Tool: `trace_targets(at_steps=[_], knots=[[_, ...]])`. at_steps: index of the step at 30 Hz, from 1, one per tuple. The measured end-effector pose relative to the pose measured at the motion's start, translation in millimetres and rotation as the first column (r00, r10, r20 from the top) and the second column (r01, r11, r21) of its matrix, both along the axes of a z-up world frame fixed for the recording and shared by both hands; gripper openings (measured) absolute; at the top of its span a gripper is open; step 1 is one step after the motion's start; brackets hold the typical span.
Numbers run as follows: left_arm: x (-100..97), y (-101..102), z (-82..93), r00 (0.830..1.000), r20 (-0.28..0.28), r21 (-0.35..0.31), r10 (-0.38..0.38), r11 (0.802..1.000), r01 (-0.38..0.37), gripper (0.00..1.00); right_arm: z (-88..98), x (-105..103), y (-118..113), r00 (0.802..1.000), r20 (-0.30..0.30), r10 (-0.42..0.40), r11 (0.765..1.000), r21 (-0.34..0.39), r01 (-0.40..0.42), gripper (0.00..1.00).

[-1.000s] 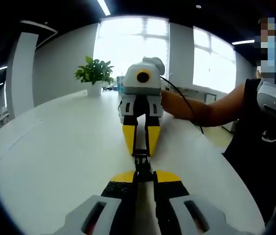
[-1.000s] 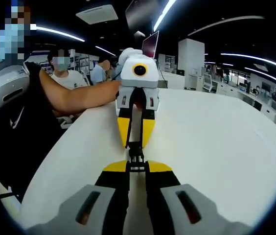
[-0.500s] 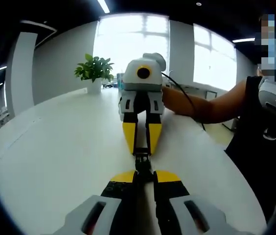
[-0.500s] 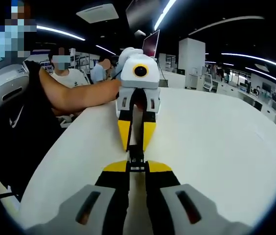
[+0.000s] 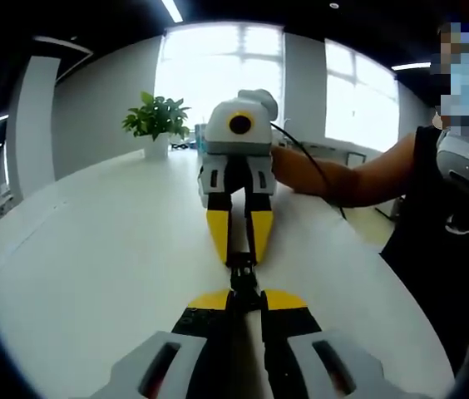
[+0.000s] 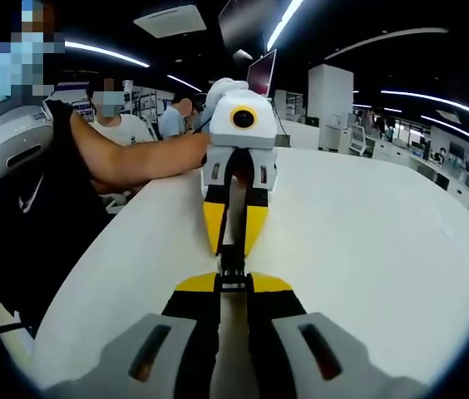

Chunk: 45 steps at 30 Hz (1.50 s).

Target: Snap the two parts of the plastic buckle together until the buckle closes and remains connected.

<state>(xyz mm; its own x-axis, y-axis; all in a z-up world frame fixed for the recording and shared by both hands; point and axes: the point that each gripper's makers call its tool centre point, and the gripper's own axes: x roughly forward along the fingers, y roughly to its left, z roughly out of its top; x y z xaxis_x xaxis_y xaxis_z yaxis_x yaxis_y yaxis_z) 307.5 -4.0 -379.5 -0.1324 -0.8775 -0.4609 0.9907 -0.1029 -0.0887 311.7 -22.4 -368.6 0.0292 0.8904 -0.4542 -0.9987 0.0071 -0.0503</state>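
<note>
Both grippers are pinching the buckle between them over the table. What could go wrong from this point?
1. The black buckle spans the gap between the left gripper and right gripper; whether it has latched is too small to tell, so it may separate on release.
2. Both hold it by its ends; a twist could slip it onto the white table.

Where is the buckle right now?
In both views the black buckle sits centre frame, pinched between the left gripper and right gripper, just above the white table.

White table (image 5: 93, 249), bright windows (image 5: 218, 66), potted plant (image 5: 156, 123)
</note>
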Motion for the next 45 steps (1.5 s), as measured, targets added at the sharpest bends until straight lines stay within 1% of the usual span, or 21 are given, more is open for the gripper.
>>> trace_targets(at_steps=[2, 5, 10, 11, 12, 13, 14, 25, 29, 32, 37, 45], knots=[[0.1, -0.2, 0.9, 1.0, -0.015, -0.007, 0.002, 1.0, -0.002, 0.11, -1.4, 0.6, -0.3, 1.0, -0.005, 0.0, 1.0, -0.002, 0.0, 0.1], [3.2, 0.1, 1.4, 1.0, -0.019, -0.011, 0.014, 1.0, -0.014, 0.11, -3.2, 3.2, 0.4, 1.0, -0.009, -0.01, 1.0, -0.004, 0.009, 0.1], [3.2, -0.8, 0.7, 1.0, -0.004, -0.004, 0.02, 1.0, -0.02, 0.11, -2.7, 4.5, 0.8, 1.0, -0.01, -0.016, 1.0, 0.002, 0.016, 0.1], [3.9, -1.4, 0.9, 1.0, -0.003, -0.005, 0.022, 1.0, -0.022, 0.11, -1.3, 4.5, 2.7, 1.0, -0.013, -0.017, 1.0, 0.013, 0.017, 0.1], [3.5, -2.3, 1.3, 1.0, -0.005, -0.009, 0.019, 1.0, -0.019, 0.11, -2.0, 3.2, 4.3, 1.0, -0.018, -0.012, 1.0, 0.01, 0.012, 0.1], [3.6, -3.5, 0.9, 1.0, 0.006, -0.01, 0.015, 1.0, -0.015, 0.11, -4.6, 2.5, 4.1, 1.0, -0.012, -0.01, 1.0, -0.003, 0.01, 0.1], [3.3, -2.3, 0.2, 1.0, -0.001, -0.004, 0.017, 1.0, -0.017, 0.11, -4.4, 2.5, 3.9, 1.0, -0.013, -0.01, 1.0, 0.001, 0.01, 0.1], [4.6, -2.0, -0.4, 1.0, 0.008, -0.002, 0.027, 1.0, -0.027, 0.11, -4.3, 5.1, 3.5, 1.0, -0.009, -0.021, 1.0, -0.001, 0.021, 0.1], [3.2, -2.3, 0.1, 1.0, 0.01, 0.004, 0.026, 1.0, -0.026, 0.1, -5.4, 5.3, 3.5, 0.999, -0.02, -0.025, 1.0, -0.013, 0.025, 0.09], [3.7, -3.8, -0.3, 0.999, 0.033, 0.01, 0.027, 1.0, -0.028, 0.1, -5.8, 7.7, 3.9, 0.999, -0.018, -0.034, 0.999, -0.019, 0.034, 0.09], [4.3, -4.6, -0.3, 0.999, 0.03, 0.018, 0.031, 0.999, -0.031, 0.09, -6.2, 8.7, 3.9, 0.999, -0.017, -0.032, 0.999, -0.023, 0.032, 0.09], [2.1, -5.1, -0.3, 1.0, 0.02, 0.028, 0.009, 1.0, -0.009, 0.08, -5.8, 5.7, 5.2, 1.0, -0.01, -0.008, 1.0, -0.027, 0.008, 0.08]])
